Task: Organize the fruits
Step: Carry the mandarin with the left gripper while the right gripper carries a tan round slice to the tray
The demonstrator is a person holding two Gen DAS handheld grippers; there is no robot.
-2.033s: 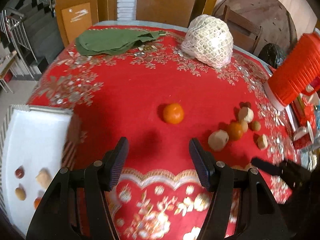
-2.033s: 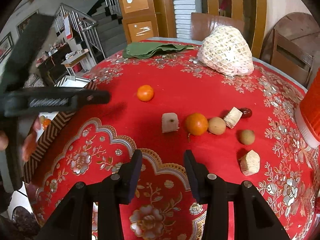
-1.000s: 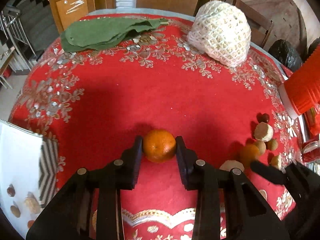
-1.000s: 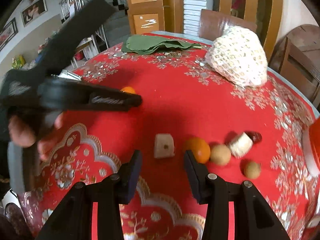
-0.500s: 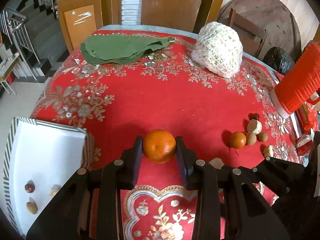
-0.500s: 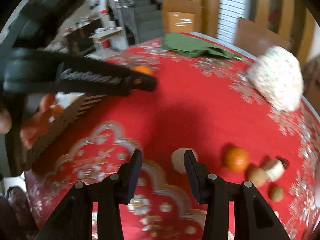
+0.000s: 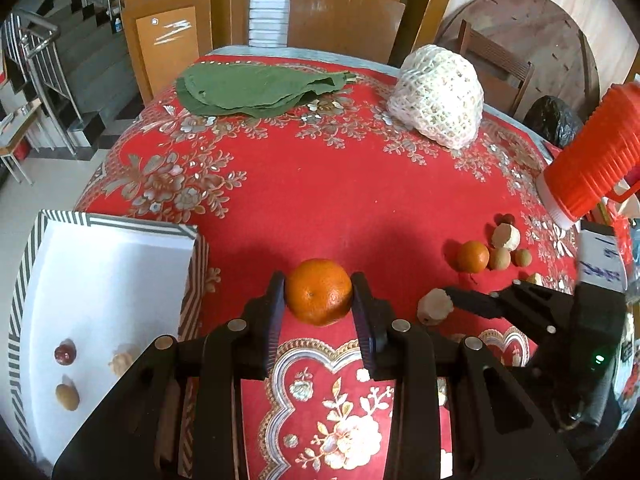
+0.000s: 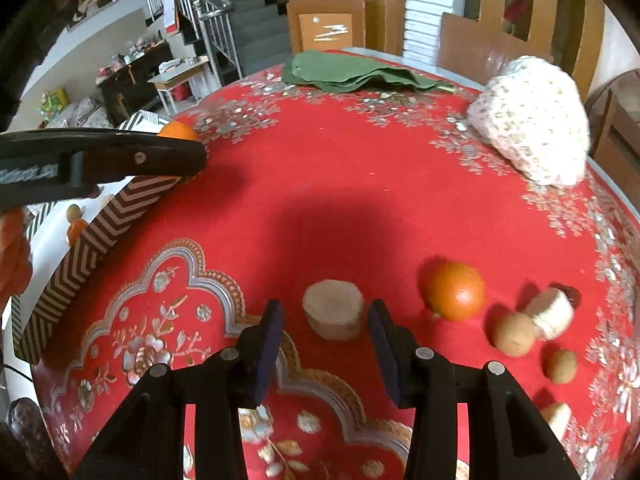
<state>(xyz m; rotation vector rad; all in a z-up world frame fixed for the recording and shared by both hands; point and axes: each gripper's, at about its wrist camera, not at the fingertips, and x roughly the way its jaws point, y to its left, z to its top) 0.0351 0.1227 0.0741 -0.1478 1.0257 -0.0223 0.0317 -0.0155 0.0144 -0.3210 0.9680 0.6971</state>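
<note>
Orange (image 7: 319,292) between left tongs (image 7: 319,312) – pinched (aloft).

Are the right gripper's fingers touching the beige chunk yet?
Apart. The right wrist view shows red cloth between each finger and the beige chunk.

No legible text appears in either view. White lettering runs along the left gripper (image 8: 182,158) arm, and dark writing marks a white label (image 7: 600,258) at the table's right edge, both too blurred to read.
</note>
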